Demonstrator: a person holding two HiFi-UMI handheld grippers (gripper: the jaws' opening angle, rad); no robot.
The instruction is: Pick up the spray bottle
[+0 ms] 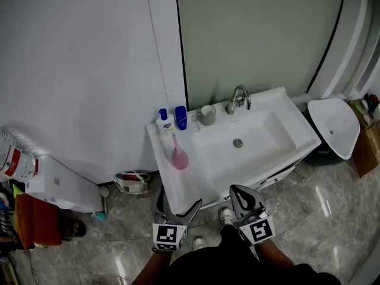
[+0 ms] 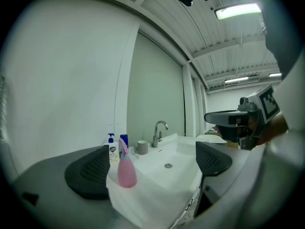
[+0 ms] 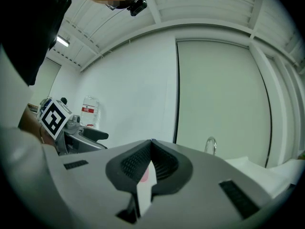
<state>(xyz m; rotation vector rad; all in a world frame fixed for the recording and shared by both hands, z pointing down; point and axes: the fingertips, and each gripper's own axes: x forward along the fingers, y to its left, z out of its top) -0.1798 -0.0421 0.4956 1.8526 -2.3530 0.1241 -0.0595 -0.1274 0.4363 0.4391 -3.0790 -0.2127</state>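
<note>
The spray bottle (image 2: 127, 171) stood upright on the basin (image 2: 157, 194) ledge, ahead of the left claw (image 2: 151, 168) and nearer its left jaw, well apart from it. The left claw's jaws stood wide apart; the right claw (image 3: 151, 163) was closed on nothing. We judged it best to centre the smooth, pink, pear-shaped plastic body between the textured pads (image 2: 93, 173), below the narrow neck.

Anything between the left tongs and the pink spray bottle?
Nothing visible. The left tongs, open, face the spray bottle across bare sink ledge; the soap pump and blue bottle stand behind it.
</note>
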